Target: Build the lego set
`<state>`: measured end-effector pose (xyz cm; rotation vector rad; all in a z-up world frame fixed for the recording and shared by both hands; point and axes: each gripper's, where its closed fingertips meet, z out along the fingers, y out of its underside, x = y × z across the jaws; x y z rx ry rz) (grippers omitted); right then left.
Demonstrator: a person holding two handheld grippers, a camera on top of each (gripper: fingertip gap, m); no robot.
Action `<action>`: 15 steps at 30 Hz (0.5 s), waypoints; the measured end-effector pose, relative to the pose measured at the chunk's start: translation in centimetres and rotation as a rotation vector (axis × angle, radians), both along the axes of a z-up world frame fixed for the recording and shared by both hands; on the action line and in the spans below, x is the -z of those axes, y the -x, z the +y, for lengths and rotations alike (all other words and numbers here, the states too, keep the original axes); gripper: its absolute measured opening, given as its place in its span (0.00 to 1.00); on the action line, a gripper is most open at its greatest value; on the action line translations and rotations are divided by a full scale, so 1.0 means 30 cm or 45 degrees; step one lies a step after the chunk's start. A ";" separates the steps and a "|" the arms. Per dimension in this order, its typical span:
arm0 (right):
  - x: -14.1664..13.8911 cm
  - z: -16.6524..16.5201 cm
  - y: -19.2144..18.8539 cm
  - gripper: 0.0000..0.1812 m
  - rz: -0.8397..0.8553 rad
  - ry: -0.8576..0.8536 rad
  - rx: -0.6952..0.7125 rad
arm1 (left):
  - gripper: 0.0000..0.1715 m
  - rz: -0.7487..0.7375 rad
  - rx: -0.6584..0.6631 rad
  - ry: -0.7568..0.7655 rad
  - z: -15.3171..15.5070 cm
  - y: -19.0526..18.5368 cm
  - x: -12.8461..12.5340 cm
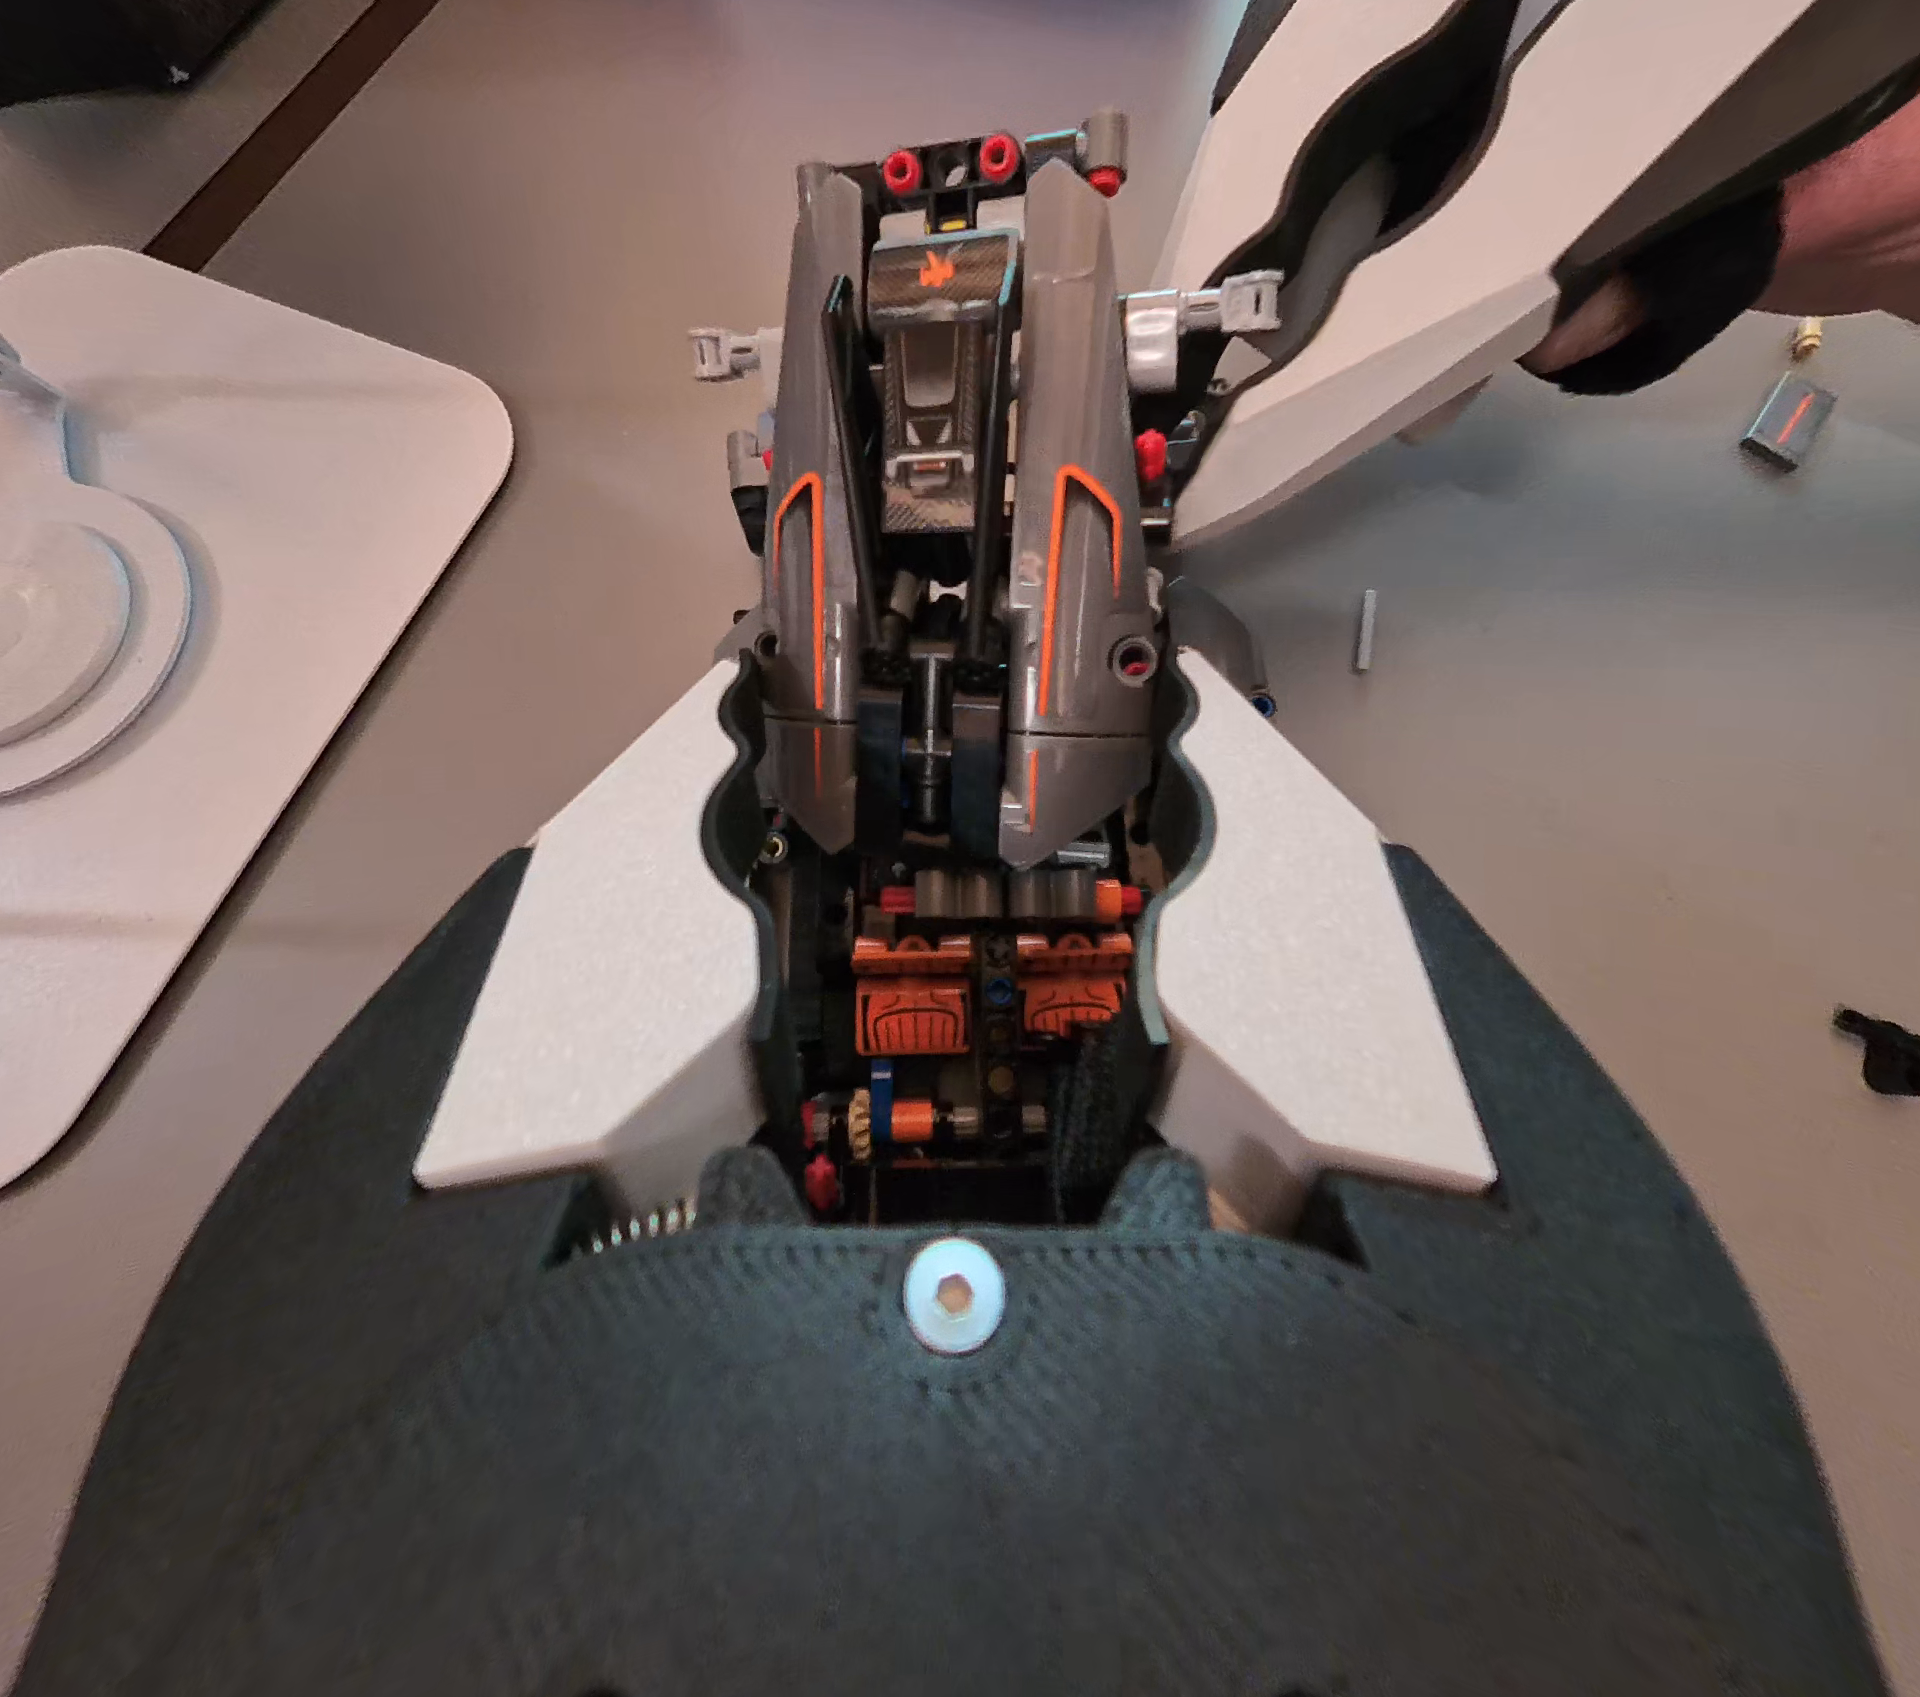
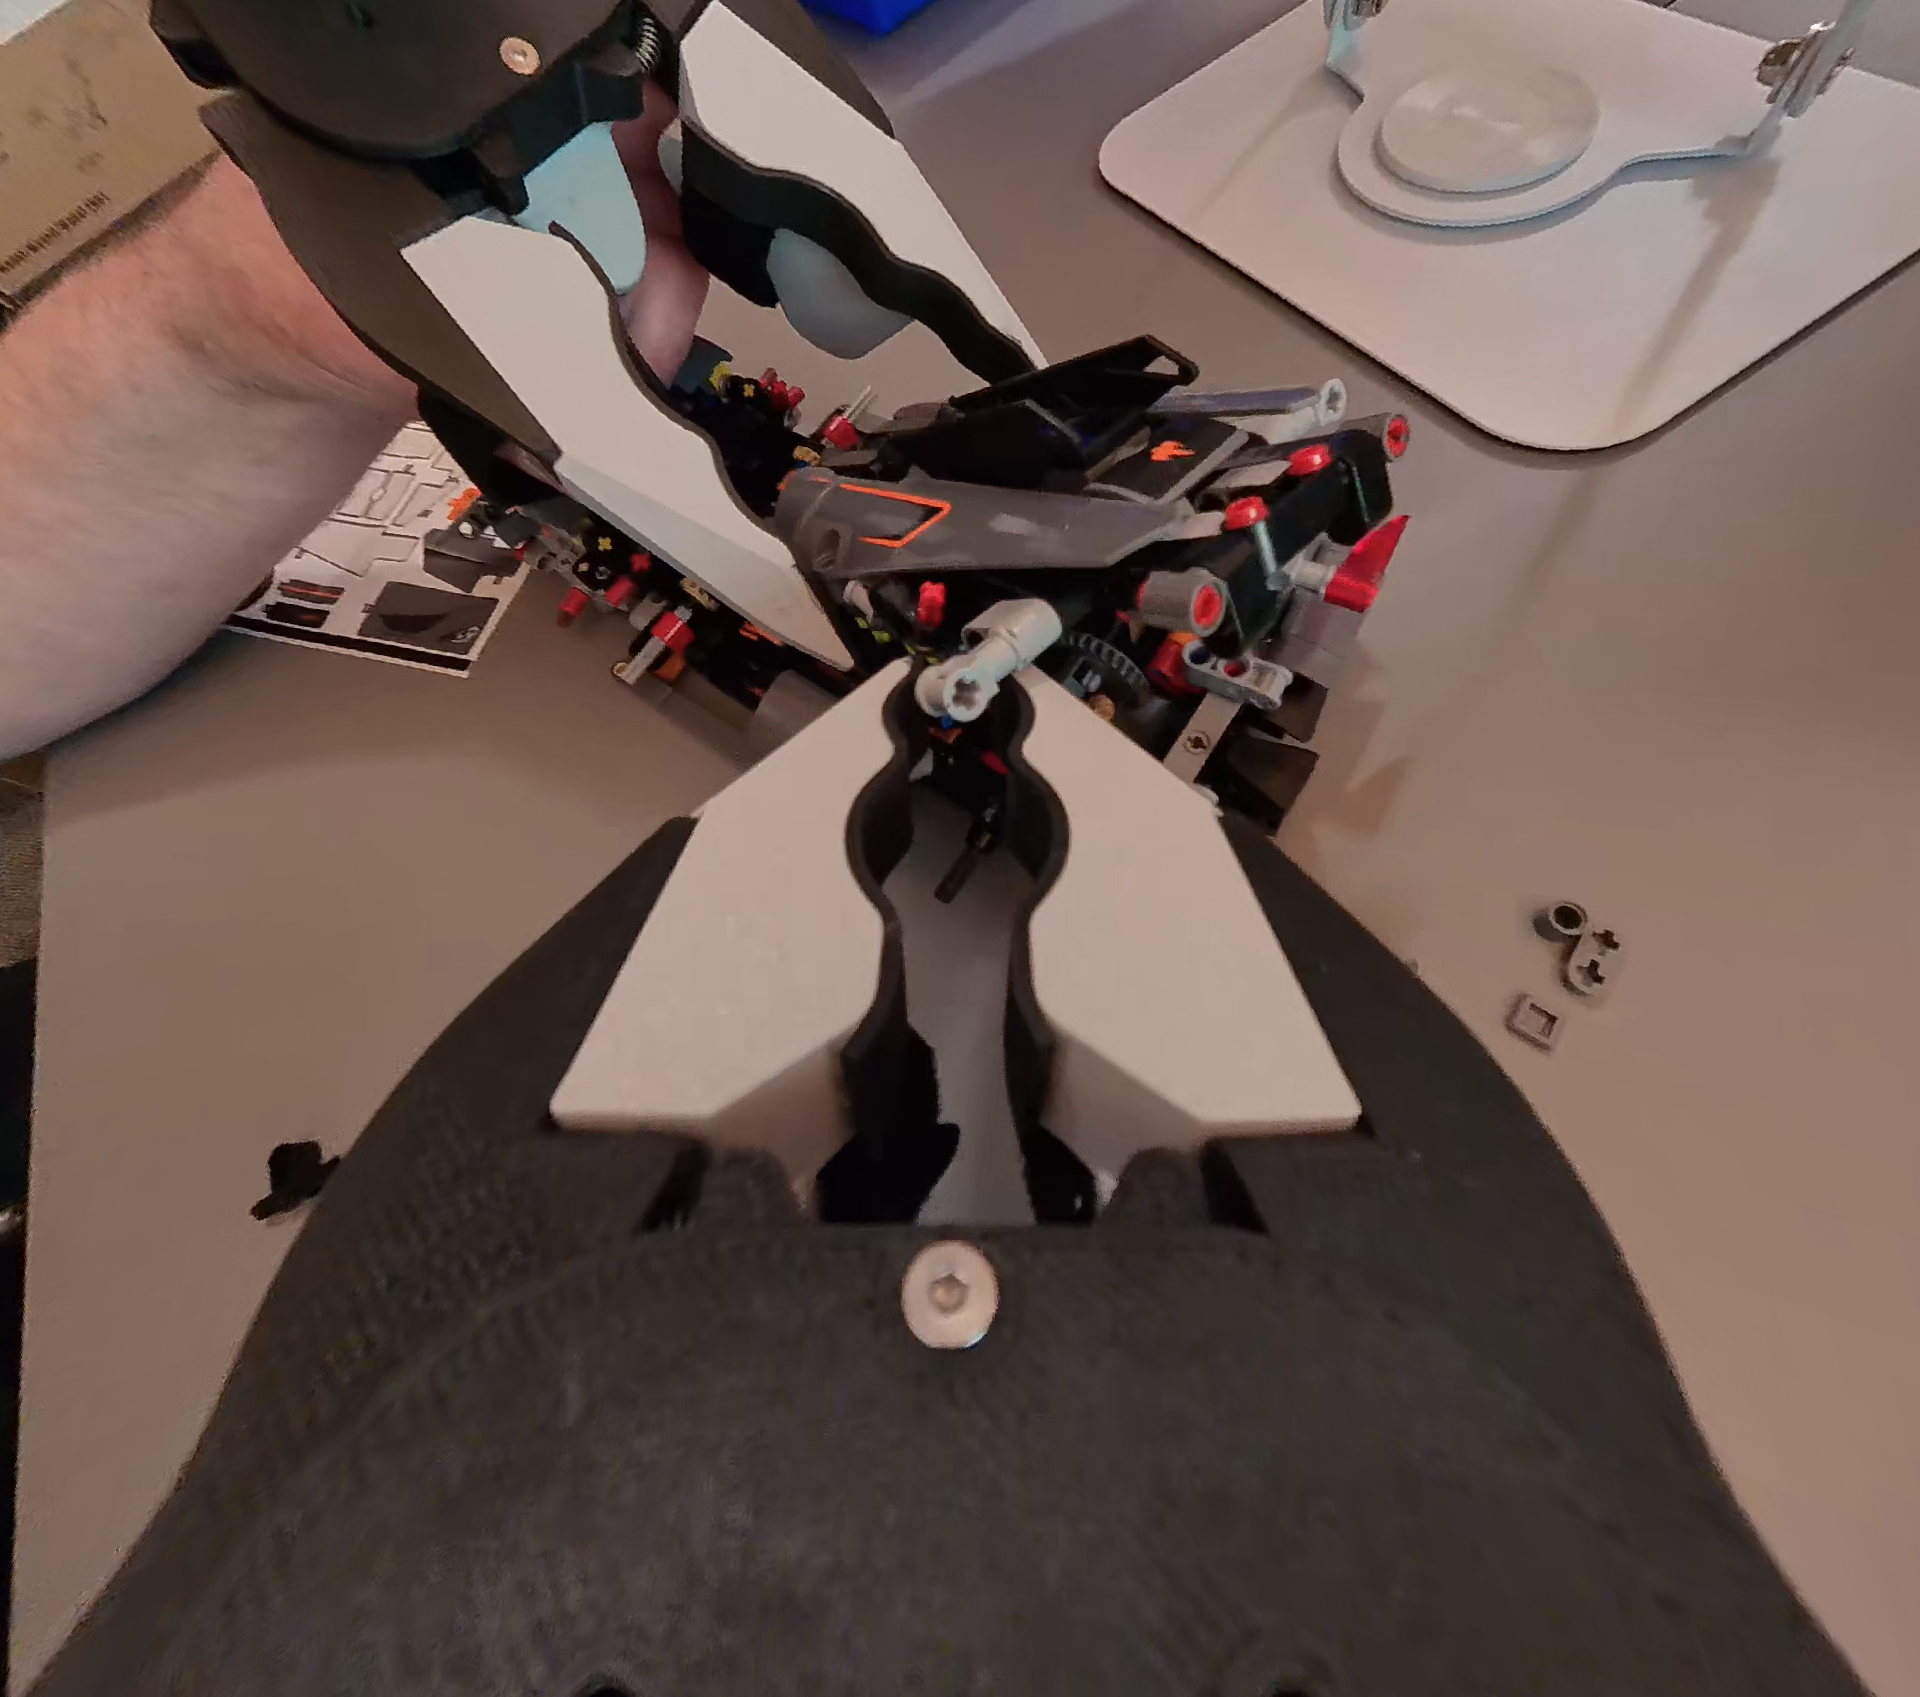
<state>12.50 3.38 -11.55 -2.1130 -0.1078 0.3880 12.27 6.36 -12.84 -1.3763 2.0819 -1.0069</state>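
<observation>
Left wrist view: the left claw (image 1: 956,816) clamps the half-built car (image 1: 951,504) by its rear, nose pointing away over the table (image 1: 468,193).

Right wrist view: the right claw (image 2: 961,691), tips nearly together, pinches a grey connector (image 2: 987,655) on the car's side. A hard push or twist here could pop loose pins or wrench the car from the other claw.

The left gripper (image 1: 951,691) has its white fingers clamped on both sides of the grey-and-orange lego car (image 1: 945,504). The right gripper (image 2: 961,702) pinches a light grey connector (image 2: 987,655) on the car's side.
</observation>
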 end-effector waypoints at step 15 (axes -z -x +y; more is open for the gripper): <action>-0.016 0.010 0.011 0.04 0.129 -0.036 0.023 | 0.42 -0.006 -0.001 0.012 0.001 0.000 -0.004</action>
